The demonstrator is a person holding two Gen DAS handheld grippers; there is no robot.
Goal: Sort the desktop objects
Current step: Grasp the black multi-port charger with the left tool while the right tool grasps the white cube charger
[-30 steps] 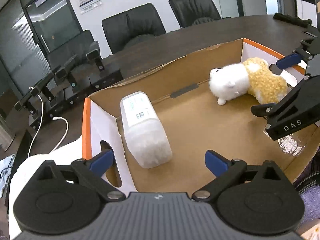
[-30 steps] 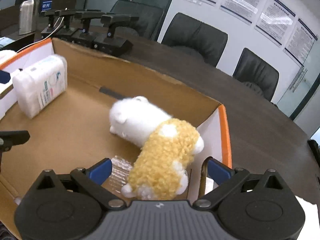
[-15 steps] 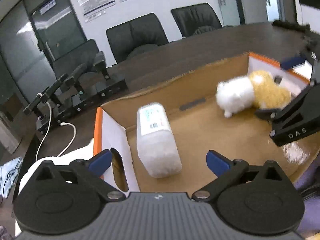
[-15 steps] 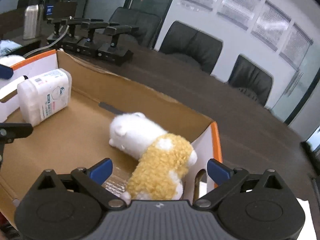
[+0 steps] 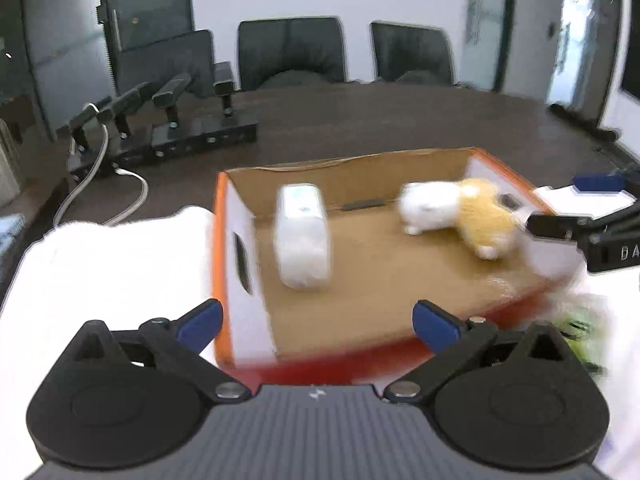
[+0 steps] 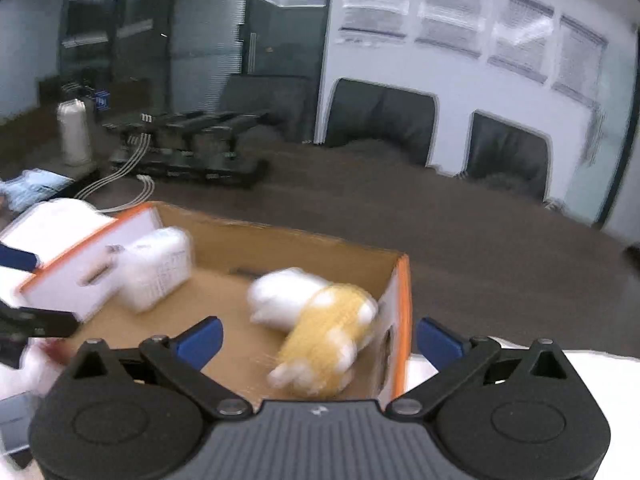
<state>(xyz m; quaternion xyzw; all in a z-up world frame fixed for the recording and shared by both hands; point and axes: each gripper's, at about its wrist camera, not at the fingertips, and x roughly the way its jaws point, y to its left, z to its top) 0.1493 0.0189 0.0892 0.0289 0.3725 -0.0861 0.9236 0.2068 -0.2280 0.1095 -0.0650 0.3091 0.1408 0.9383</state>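
Both of your grippers hang near the front of the cardboard box [image 5: 384,276], and neither carries anything. The left gripper [image 5: 316,318] has its jaws wide apart, with nothing between the blue fingertips [image 5: 200,320]. The right gripper [image 6: 318,338] is likewise spread and empty.

Location of the sorted items:
- The white tissue pack [image 5: 303,236] lies flat on the box floor, toward the left wall.
- The plush toy [image 5: 456,210], white at one end and yellow at the other, lies on the floor toward the right wall, well apart from the pack. In the right wrist view the plush toy [image 6: 320,324] sits just beyond your right fingertips.

Handling (a judgement from appearance, both frames being blurred):
- Expect the plush to be light, soft and compressible. Take it across the middle of the body, where the white and yellow halves meet, and close firmly; the pile gives before the jaws bite.
- Expect the tissue pack to be light, with a slick wrapper. Grip across its narrow width, not its ends, and avoid crushing the contents.

Something green [image 5: 576,328] lies on the white cloth [image 5: 100,264] to the right of the box; it is too blurred to identify.
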